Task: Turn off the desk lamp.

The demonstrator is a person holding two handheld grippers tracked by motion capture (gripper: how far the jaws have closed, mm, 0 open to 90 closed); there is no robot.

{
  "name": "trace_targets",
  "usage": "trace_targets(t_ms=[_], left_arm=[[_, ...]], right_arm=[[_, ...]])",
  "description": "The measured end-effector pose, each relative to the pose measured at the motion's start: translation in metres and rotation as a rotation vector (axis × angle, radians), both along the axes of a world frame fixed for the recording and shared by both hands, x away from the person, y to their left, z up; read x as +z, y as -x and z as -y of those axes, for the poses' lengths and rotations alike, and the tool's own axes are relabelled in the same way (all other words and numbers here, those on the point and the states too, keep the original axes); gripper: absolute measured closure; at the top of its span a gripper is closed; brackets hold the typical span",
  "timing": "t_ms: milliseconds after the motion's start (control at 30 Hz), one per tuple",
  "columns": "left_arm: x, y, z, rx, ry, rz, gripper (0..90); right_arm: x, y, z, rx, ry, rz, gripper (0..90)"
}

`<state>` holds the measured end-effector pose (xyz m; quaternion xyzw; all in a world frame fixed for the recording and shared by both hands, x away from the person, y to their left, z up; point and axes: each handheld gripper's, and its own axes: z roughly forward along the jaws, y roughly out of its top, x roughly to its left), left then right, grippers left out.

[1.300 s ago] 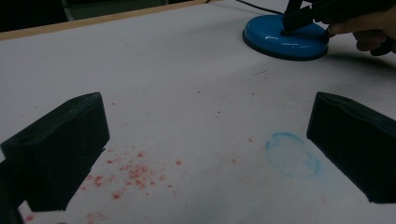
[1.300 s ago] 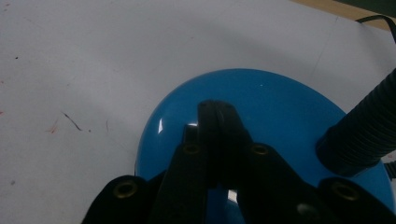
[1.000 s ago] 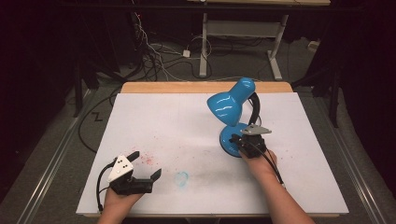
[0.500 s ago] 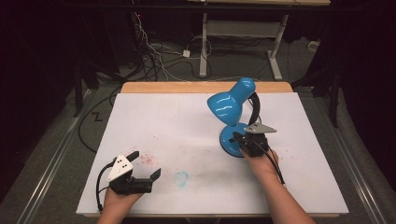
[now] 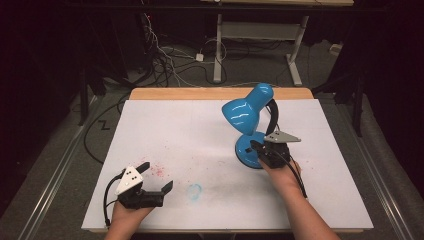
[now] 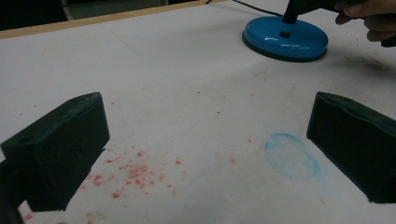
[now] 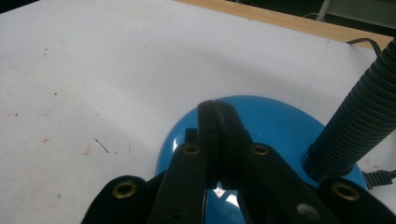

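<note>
The blue lamp stands toward the table's far right corner, its round base flat on the white top and its shade tipped toward the left edge. The right gripper sits over the near side of the base, jaws pressed fully together with nothing between them, tips above the small black switch. The left gripper rests near the near left corner, jaws spread wide and empty, beside red specks and a faint blue ring.
</note>
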<state>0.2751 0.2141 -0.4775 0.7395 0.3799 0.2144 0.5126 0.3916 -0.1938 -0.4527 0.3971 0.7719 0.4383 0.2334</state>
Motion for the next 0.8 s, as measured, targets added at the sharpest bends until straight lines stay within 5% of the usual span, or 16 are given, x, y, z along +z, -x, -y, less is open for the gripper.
trace_targets(t_ms=[133, 500, 600, 800], left_arm=[[0.0, 0.0, -0.001, -0.001, 0.001, -0.001, 0.0], [0.0, 0.0, 0.0, -0.005, 0.007, -0.003, 0.0], [0.0, 0.0, 0.0, -0.006, 0.008, -0.004, 0.0], [0.0, 0.0, 0.001, -0.009, 0.008, -0.004, 0.0]], right_arm=[[0.001, 0.0, 0.001, 0.02, -0.043, -0.019, 67.3], [0.005, 0.006, 0.003, 0.053, -0.073, -0.017, 20.0], [0.004, 0.007, 0.003, 0.052, -0.072, -0.022, 0.4], [0.007, 0.016, 0.006, 0.04, -0.079, 0.005, 0.4]])
